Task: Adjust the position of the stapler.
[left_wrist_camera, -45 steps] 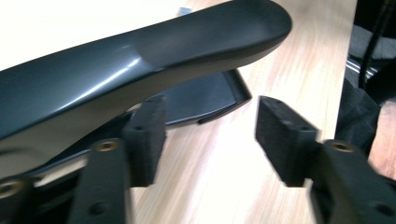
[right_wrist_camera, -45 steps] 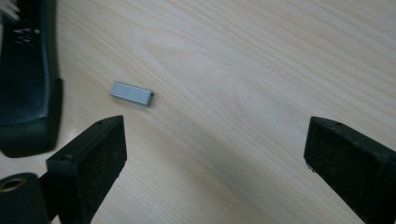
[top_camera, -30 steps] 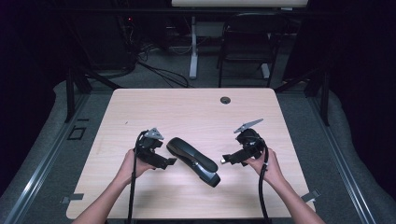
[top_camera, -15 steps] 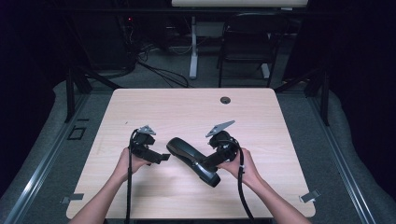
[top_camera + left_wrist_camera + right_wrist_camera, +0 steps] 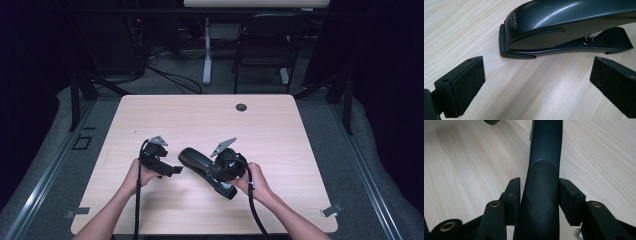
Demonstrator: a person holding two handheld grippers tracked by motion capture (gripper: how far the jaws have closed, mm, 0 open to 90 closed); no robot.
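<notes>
Stapler between right gripper jaws, clamped.

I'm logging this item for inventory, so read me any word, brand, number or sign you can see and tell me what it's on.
"deli": probably, in small pale print, turned sideways, on the nose of the dark grey, glossy plastic stapler, seen in the left gripper view.
A second, smaller line sits beside it; too small and blurred to read.
No other text can be made out on the light wooden table or on either gripper.
</notes>
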